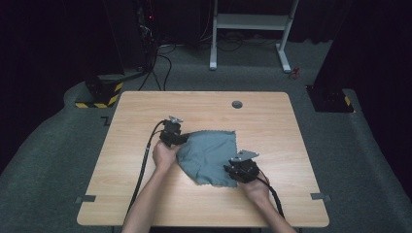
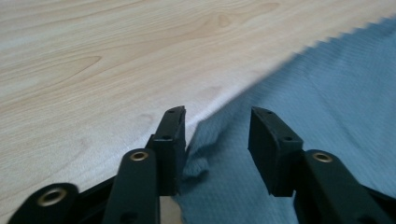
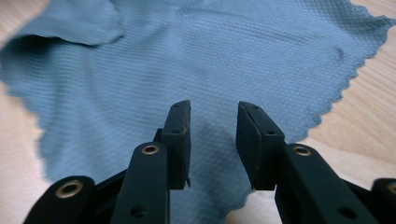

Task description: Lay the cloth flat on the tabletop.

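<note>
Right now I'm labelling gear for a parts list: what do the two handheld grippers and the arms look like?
Both are black: the left gripper and right gripper each carry a grey three-cornered plate on top and trail a black cable. Their jaws are flat black pads on arms with brass-coloured rivets. The forearms are bare, no sleeves.

Right gripper (image 3: 212,140) low over a blue-grey cloth (image 3: 210,60) spread on the wooden desk (image 3: 369,107), jaws parted, nothing pressed between them. Zigzag cloth edge at right; one corner folded over at upper left.
</note>
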`<action>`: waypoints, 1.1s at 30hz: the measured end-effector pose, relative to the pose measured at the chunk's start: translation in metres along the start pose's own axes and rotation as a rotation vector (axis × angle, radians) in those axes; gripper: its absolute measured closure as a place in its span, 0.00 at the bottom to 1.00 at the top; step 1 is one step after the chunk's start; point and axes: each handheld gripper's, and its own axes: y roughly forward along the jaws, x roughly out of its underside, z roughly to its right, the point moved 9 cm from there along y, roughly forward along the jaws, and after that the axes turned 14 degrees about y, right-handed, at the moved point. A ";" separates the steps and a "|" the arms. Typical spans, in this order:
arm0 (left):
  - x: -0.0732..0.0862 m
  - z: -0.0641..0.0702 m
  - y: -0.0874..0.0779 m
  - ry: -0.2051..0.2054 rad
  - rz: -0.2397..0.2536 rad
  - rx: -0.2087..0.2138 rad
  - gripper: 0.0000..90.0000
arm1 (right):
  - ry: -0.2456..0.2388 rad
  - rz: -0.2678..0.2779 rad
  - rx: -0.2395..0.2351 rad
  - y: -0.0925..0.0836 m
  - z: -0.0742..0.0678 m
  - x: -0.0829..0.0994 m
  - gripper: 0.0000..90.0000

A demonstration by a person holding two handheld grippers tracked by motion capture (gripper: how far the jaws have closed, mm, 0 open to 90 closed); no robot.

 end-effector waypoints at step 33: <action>0.056 0.100 -0.061 0.283 -0.004 0.223 0.98 | -0.028 0.019 0.006 -0.020 -0.007 0.027 0.98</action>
